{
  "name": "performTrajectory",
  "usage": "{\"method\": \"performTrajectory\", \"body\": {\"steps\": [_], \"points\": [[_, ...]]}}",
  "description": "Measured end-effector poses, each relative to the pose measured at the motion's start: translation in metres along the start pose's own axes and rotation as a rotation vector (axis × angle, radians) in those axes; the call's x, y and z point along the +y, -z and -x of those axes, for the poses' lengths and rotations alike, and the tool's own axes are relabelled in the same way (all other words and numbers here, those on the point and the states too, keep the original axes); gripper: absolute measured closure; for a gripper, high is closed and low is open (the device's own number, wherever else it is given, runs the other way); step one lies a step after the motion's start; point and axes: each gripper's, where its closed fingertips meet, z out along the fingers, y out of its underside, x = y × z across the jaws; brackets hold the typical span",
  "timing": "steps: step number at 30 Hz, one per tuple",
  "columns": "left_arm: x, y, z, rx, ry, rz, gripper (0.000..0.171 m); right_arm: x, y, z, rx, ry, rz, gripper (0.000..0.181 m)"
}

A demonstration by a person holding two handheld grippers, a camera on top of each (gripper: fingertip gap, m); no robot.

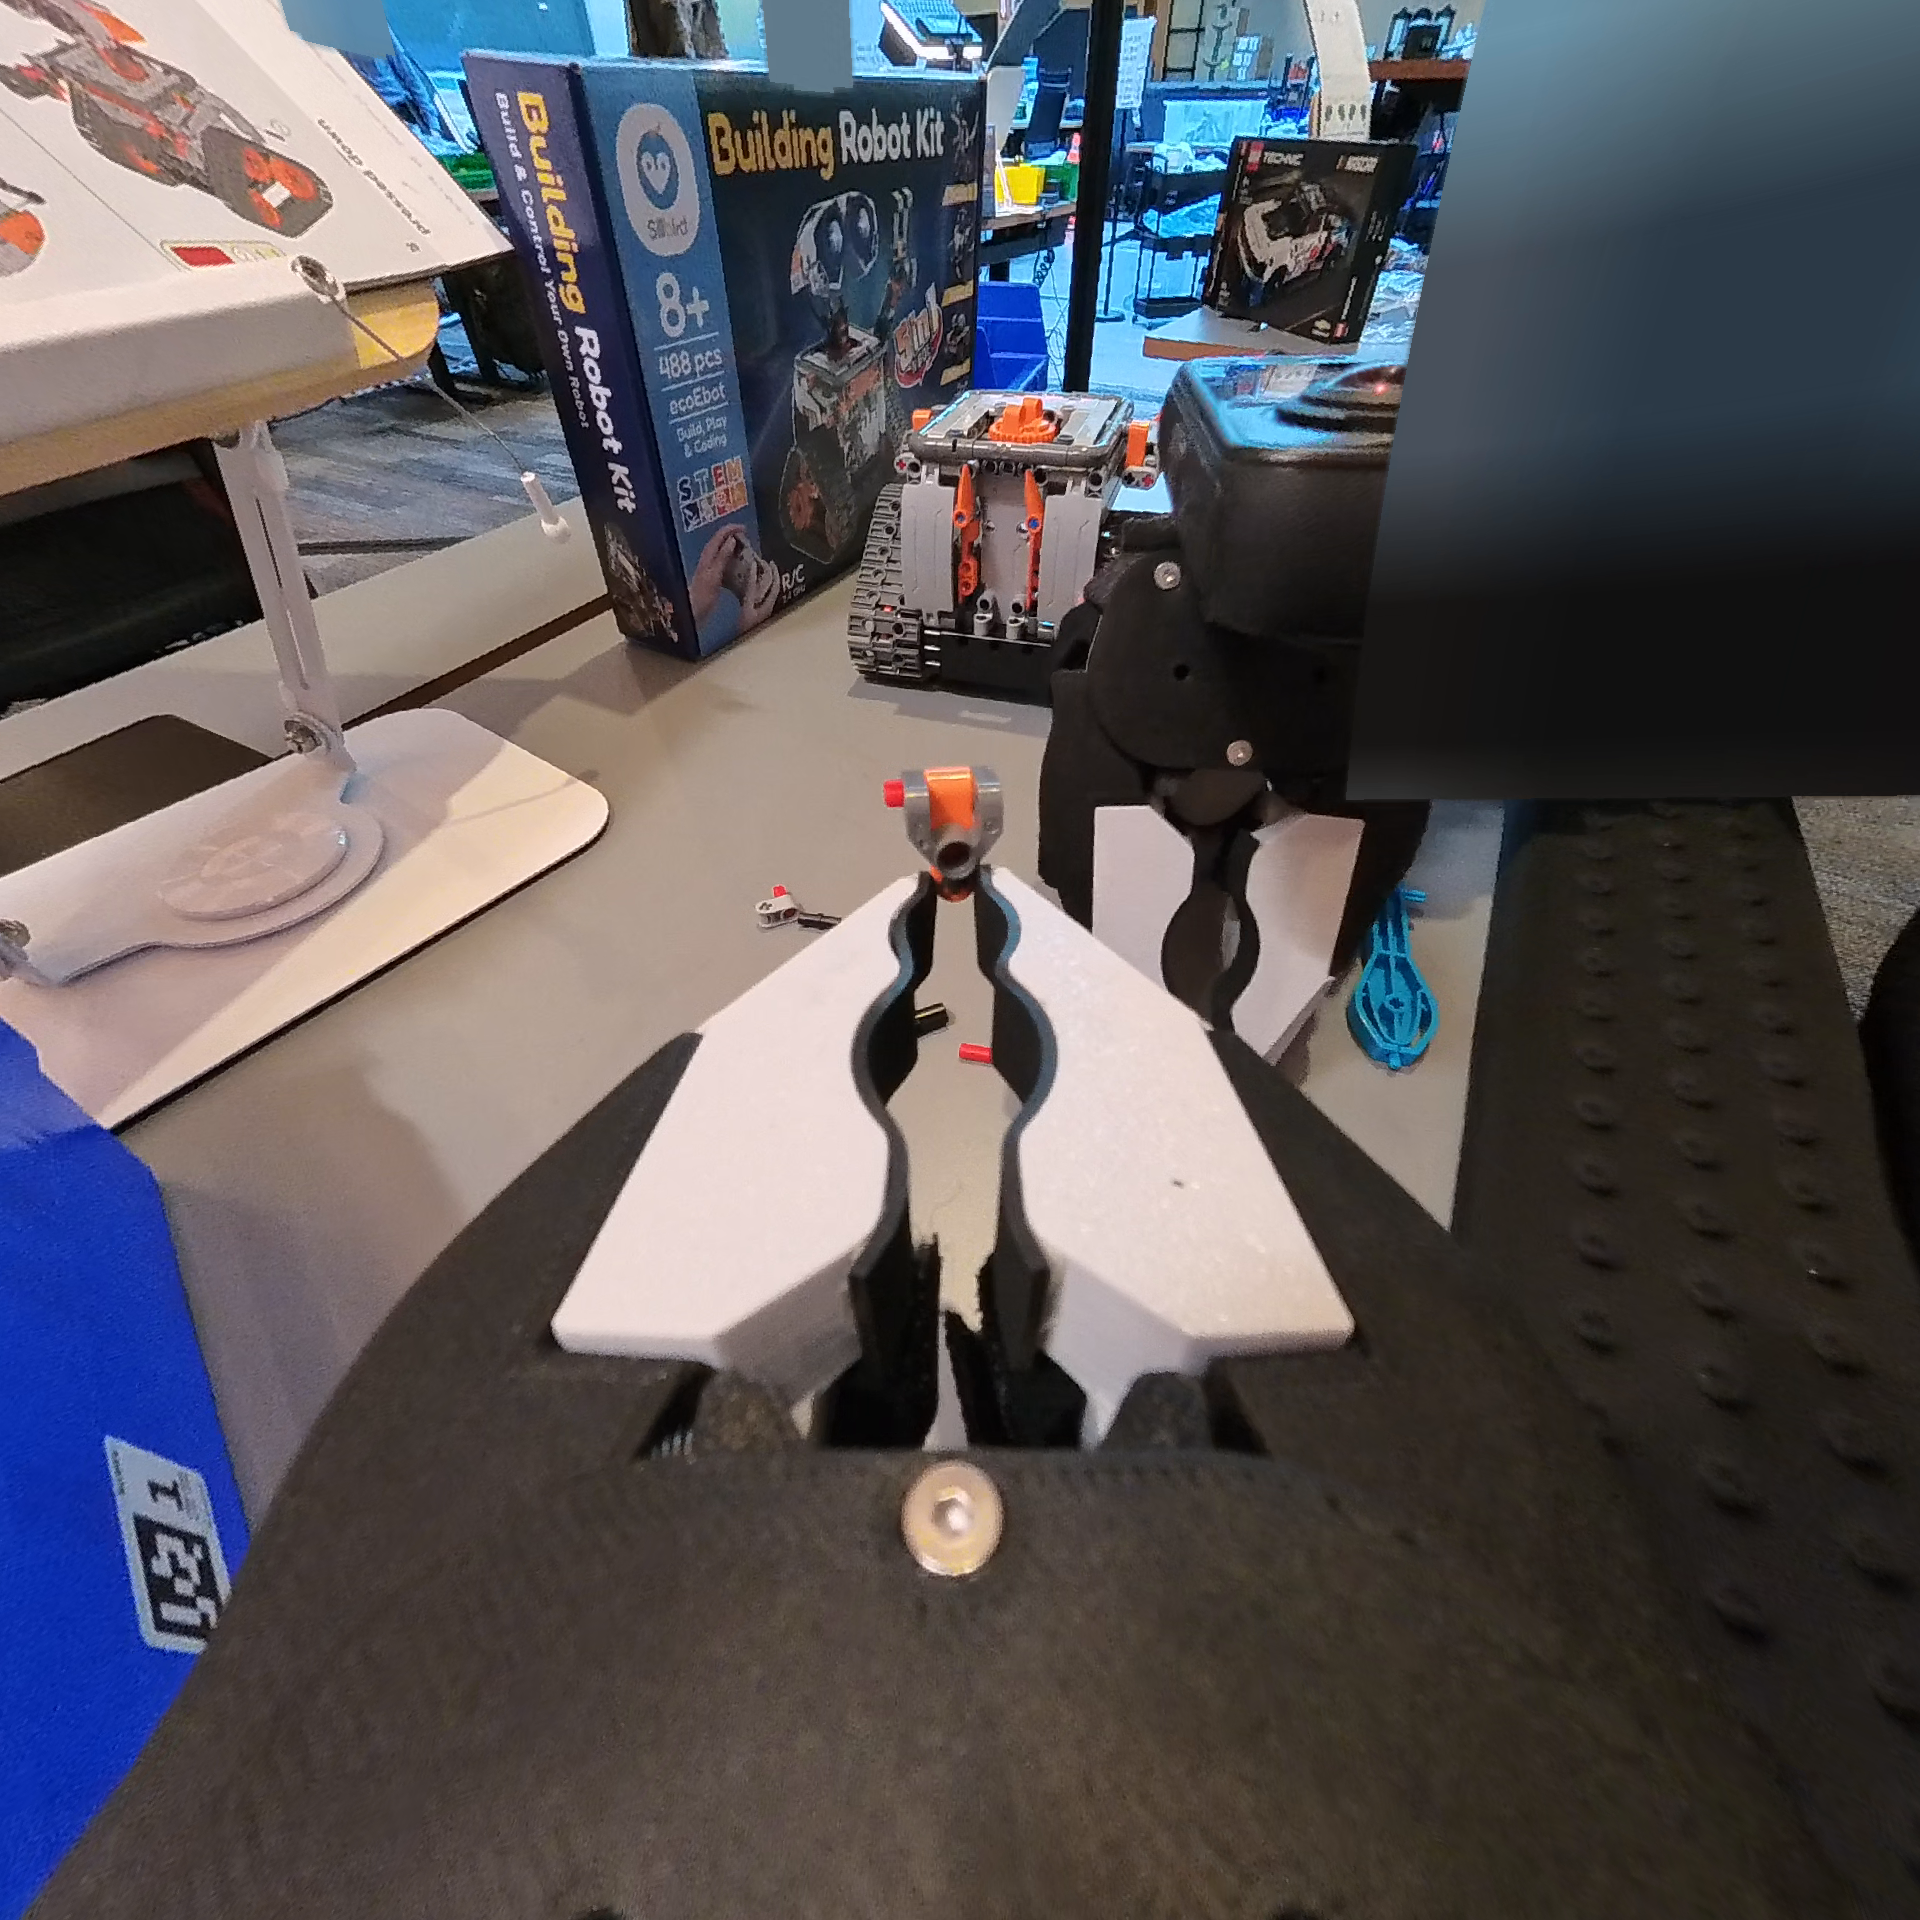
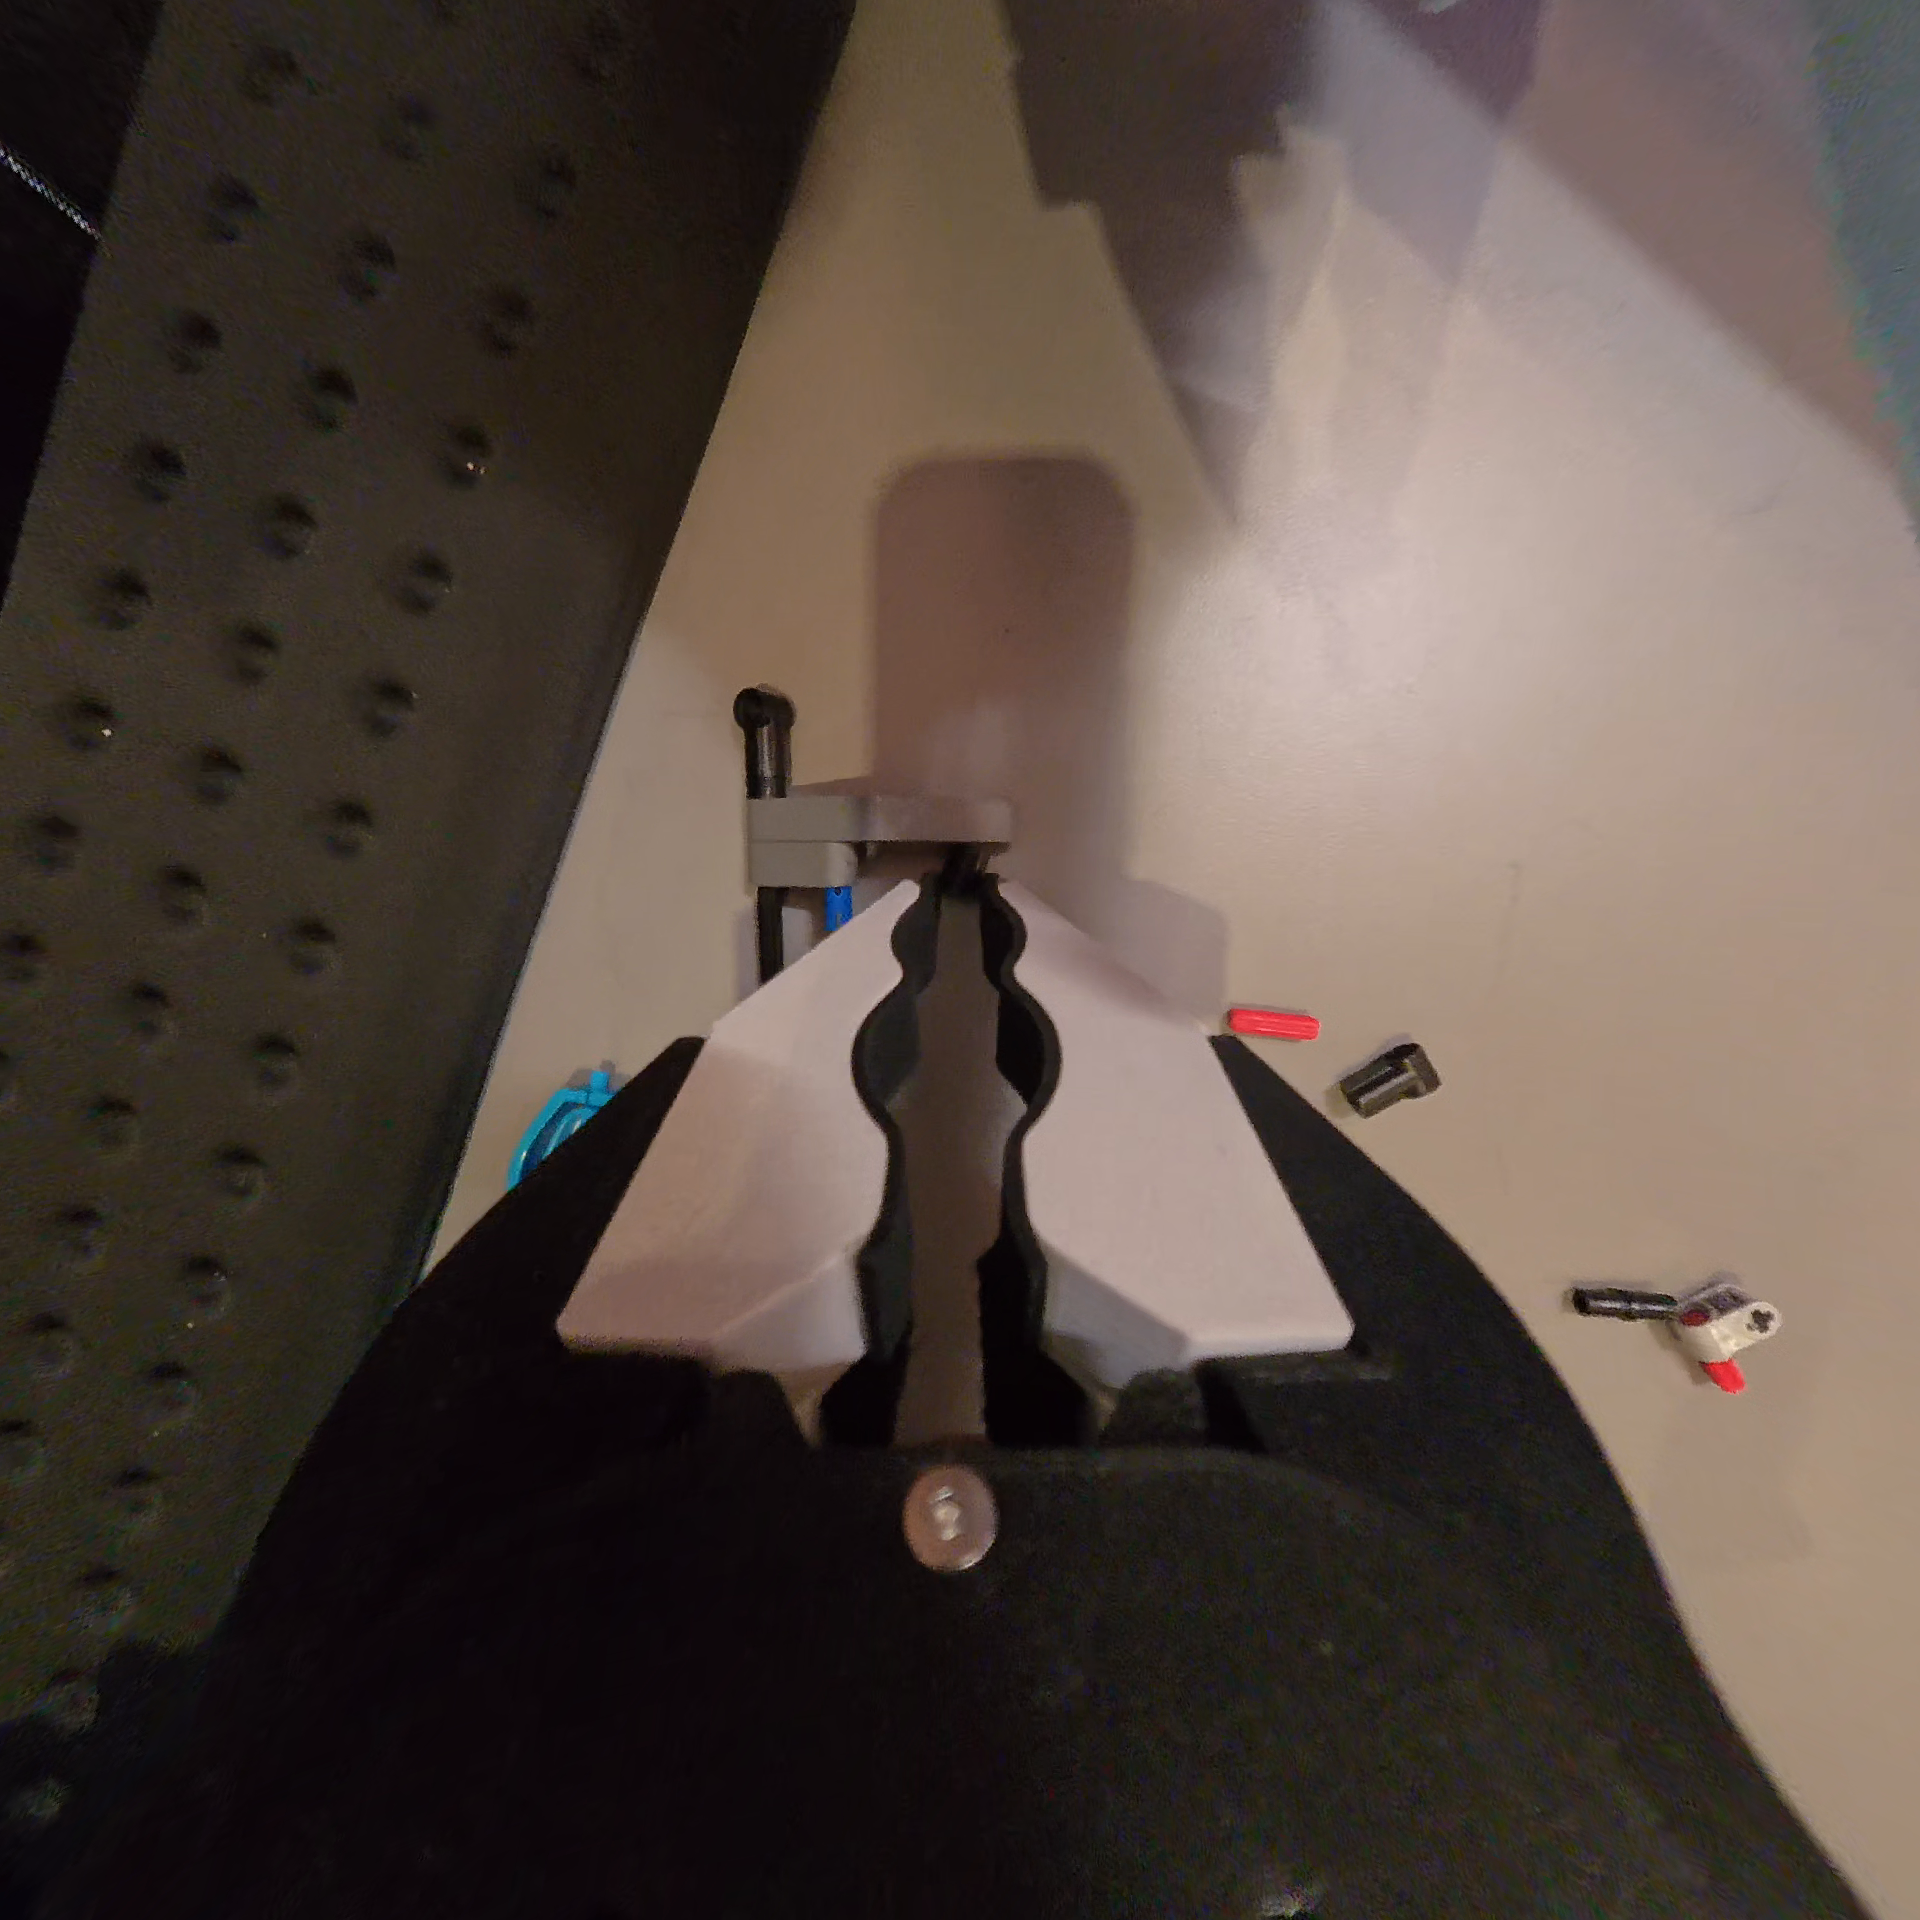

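**Both grippers pinch small brick pieces**

The left gripper is clenched on an orange-and-grey piece standing upright beyond its fingertips. The right gripper, just beside it, grips a grey piece with black pins lying crosswise, above the surface.

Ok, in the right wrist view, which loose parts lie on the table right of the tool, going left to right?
Red pin → black connector → black pin joined to the white-and-red connector piece.
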Motion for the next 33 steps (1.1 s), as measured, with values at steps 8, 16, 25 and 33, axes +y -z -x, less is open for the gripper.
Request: {"method": "performTrajectory", "body": {"steps": [8,16,25,33], "points": [[0.0,0.0,0.0,-0.002,0.001,0.0,0.167,-0.002,-0.001,-0.004,0.027,-0.048,0.009,0.173],[0.001,0.0,0.0,0.005,0.012,-0.005,0.167,-0.004,0.004,-0.01,0.068,-0.088,-0.027,0.177],[-0.001,-0.007,-0.011,0.119,0.14,-0.059,0.167,-0.03,0.079,-0.04,0.327,-0.089,-0.316,0.177],[0.0,-0.013,-0.018,0.146,0.146,-0.067,0.167,-0.033,0.098,-0.049,0.475,-0.02,-0.349,0.177]]}}
